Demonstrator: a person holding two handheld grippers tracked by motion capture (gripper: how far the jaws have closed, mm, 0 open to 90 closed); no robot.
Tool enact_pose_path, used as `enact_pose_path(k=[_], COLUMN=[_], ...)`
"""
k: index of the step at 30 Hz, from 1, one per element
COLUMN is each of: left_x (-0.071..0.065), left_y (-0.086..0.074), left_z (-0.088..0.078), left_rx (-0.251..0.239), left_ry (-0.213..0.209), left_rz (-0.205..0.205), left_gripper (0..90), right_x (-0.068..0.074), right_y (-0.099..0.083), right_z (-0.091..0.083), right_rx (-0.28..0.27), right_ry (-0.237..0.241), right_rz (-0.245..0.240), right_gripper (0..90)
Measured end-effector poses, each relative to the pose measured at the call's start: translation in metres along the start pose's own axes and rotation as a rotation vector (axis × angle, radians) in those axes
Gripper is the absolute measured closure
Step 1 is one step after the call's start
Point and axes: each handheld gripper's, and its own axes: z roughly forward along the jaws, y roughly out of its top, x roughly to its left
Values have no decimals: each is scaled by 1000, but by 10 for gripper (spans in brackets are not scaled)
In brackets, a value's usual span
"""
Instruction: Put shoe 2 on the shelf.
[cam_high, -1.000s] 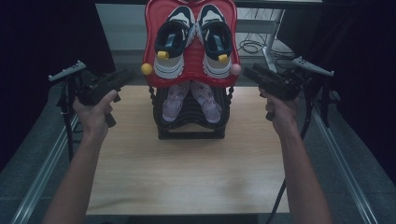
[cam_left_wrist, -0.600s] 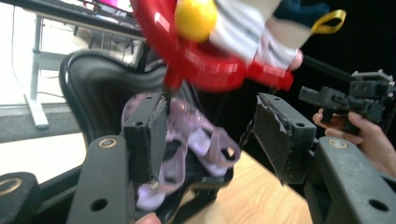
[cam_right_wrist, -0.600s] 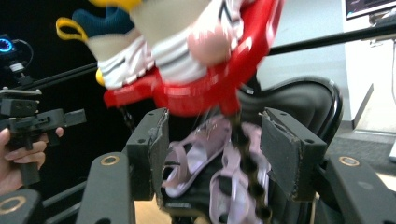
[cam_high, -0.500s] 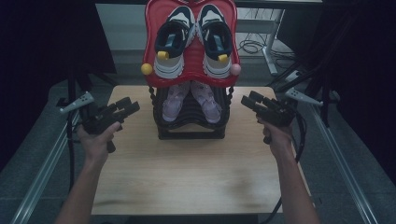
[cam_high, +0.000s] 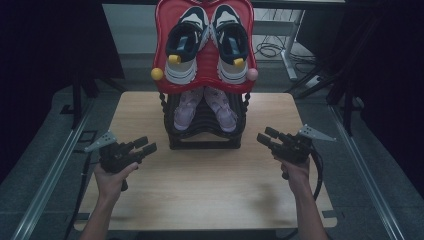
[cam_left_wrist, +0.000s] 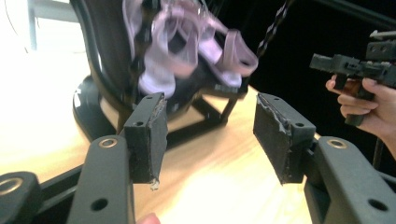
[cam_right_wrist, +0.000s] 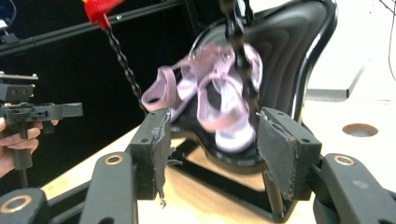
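A two-tier shoe rack (cam_high: 205, 136) stands at the back middle of the wooden table (cam_high: 200, 190). Its red top shelf (cam_high: 205, 62) carries a pair of white-and-black sneakers (cam_high: 182, 47). The black lower shelf holds lilac sandals (cam_high: 186, 107) (cam_left_wrist: 163, 56) (cam_right_wrist: 219, 107). My left gripper (cam_high: 147, 144) (cam_left_wrist: 208, 135) hovers low, left of the rack's base, open and empty. My right gripper (cam_high: 264, 135) (cam_right_wrist: 212, 149) hovers right of the base, open and empty; its jaws have just been closing a little. Both point inward at the rack. Each gripper view also shows the other gripper (cam_left_wrist: 327, 63) (cam_right_wrist: 65, 110).
A yellow ball (cam_high: 157, 74) and a pink ball (cam_high: 252, 74) cap the red shelf's corners. Metal rails (cam_high: 55, 170) run along the floor on both sides. Cables (cam_high: 270, 50) lie behind the table. A round hole (cam_right_wrist: 359, 129) is cut in the tabletop.
Both hands have sunk from about the red shelf's height to just above the tabletop and come nearer the front. Both grippers stay empty.
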Motion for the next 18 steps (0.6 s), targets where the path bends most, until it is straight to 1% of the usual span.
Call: enact_pose_path(k=[1,2,3,4,5,6,7,8,11,12,13,14,18], left_x=[1,2,2,4,4,4,5,7,7,7,7,6,4], left_y=[-3,-12,-12,-19,-19,-22,-26,-30,-31,-31,-31,-31,-33], left_z=[1,2,2,3,3,3,4,4,4,4,4,4,4], left_rx=[5,13,13,28,28,34,41,50,63,59,56,53,69], left_ry=[0,-1,-1,3,3,5,4,10,15,13,10,8,30], left_rz=[-1,-10,-10,-13,-13,-13,-18,-23,-16,-18,-20,-20,-3], left_gripper=[448,449,448,449,449,449,449,451,451,451,451,451,459], right_x=[0,-1,-1,-1,-1,-2,-2,-3,-4,-4,-4,-3,-1], right_y=[0,-9,-9,-19,-19,-26,-26,-34,-40,-41,-41,-41,-40], right_z=[0,0,0,0,0,1,1,2,4,5,5,5,3], right_rx=[0,21,21,48,48,68,68,90,99,112,112,115,99], right_ry=[0,-1,-1,-5,-5,-7,-7,-13,-12,-16,-16,-21,-18], right_rz=[0,-9,-9,-16,-16,-19,-19,-24,-21,-20,-20,-37,-37], right_gripper=[439,439,439,438,438,439,439,439,440,441,441,440,438])
